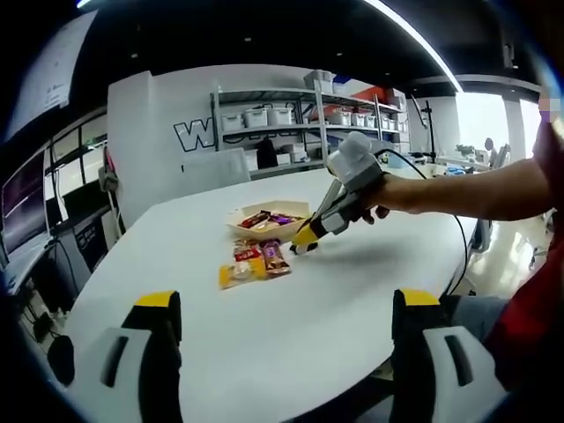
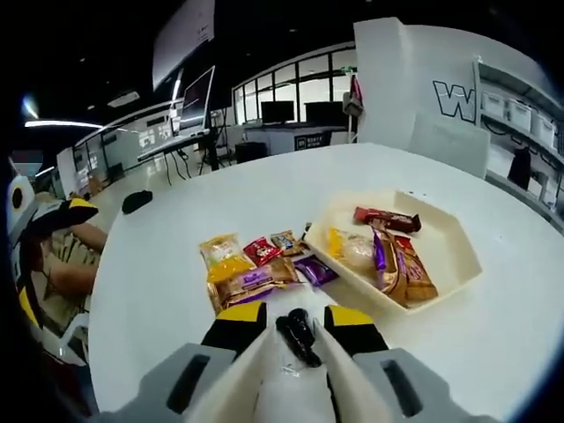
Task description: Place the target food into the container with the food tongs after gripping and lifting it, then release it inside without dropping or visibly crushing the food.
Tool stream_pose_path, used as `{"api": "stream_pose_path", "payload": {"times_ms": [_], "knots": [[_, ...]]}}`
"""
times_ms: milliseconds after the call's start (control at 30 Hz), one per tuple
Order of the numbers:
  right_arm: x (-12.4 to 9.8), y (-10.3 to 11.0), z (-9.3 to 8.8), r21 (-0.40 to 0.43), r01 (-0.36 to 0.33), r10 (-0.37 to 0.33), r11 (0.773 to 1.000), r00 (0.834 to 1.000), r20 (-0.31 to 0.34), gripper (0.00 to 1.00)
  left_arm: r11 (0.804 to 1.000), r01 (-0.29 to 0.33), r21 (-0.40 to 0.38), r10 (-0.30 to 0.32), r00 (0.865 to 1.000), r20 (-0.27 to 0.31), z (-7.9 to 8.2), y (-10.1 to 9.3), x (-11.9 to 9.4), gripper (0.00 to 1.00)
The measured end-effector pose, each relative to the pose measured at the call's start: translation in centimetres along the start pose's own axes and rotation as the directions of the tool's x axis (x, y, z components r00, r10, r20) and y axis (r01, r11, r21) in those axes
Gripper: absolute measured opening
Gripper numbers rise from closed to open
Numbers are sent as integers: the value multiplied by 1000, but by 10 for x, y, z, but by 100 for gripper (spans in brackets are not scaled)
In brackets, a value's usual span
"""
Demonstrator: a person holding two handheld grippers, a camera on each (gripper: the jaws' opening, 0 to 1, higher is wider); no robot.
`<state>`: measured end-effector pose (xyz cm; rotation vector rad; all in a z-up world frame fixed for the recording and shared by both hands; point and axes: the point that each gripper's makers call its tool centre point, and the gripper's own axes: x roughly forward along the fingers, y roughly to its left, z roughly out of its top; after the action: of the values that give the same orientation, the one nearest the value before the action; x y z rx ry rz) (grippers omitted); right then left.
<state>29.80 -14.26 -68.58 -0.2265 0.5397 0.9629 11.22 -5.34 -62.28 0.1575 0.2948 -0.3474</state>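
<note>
Left claw (image 1: pixel 286 308) hangs above the white worktop (image 1: pixel 352 300) with jaws wide apart, nothing between them. Ahead of it, loose snack packets (image 1: pixel 254 263) lie on the worktop just beside the cream container (image 1: pixel 269 222), which already holds several wrapped snacks (image 2: pixel 392 256). Right claw (image 2: pixel 295 322) is clamped on the food tongs (image 2: pixel 298 337), whose white handles run back between its jaws; the black tips sit just short of the purple packet (image 2: pixel 315 270), apart from it. In the left gripper view the right claw hovers beside the container's rim.
</note>
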Motion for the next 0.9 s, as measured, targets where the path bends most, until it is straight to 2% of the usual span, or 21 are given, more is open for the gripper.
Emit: {"api": "stream_pose_path", "payload": {"times_ms": [367,500,633,900], "knots": [[-10,-5,9,27,2,-3,1000,1000,27,20,1000,6,4,-6,1000,3,2,-3,1,97],[-6,-4,9,42,-10,9,999,999,35,22,1000,7,6,-7,1000,3,2,-4,1,97],[0,0,11,12,-10,9,1000,999,45,23,1000,4,10,-3,1000,-4,1,-2,1,97],[10,0,3,-6,-3,3,1000,1000,23,24,1000,-2,8,2,1000,-10,-1,1,-2,97]]}}
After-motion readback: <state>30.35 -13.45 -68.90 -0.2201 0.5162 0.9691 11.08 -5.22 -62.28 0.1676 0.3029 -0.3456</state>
